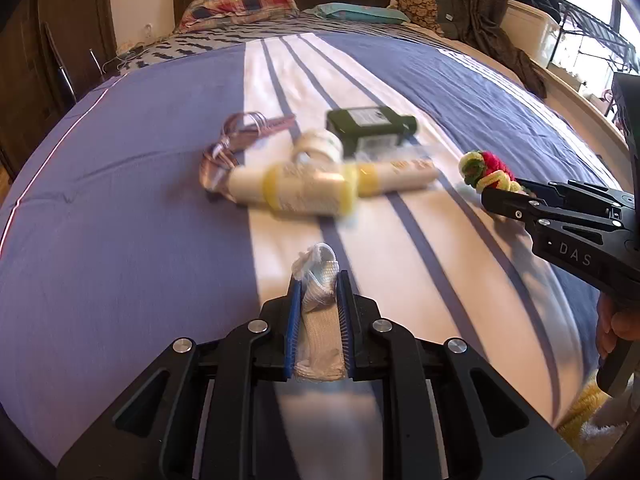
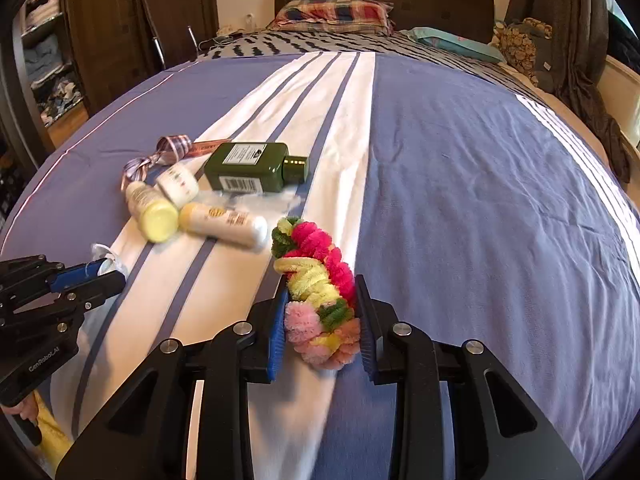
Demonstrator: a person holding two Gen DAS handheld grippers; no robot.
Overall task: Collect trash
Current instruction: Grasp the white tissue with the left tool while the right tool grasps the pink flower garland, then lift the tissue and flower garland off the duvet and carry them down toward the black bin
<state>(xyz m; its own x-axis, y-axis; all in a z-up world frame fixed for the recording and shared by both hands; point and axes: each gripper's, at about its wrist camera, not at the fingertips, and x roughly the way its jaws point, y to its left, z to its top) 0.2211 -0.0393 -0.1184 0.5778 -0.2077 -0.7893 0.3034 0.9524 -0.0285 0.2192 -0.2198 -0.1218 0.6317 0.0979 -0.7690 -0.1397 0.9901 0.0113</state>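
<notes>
Over the striped bed (image 2: 460, 168) — both tongs loaded
Left gripper (image 1: 318, 280) clamped on white mesh wrapper (image 1: 318, 300); right gripper (image 2: 322, 300) clamped on fuzzy garland (image 2: 316, 280) — bottles (image 2: 224, 220) nearby.

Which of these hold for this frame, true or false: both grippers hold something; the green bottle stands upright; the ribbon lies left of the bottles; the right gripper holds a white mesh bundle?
1. Both grippers hold something. True: the left gripper clamps a white mesh bundle, the right gripper a pom-pom garland.
2. The green bottle stands upright. False: it lies on its side on the bed.
3. The ribbon lies left of the bottles. True.
4. The right gripper holds the mesh bundle. False: it holds the garland.
</notes>
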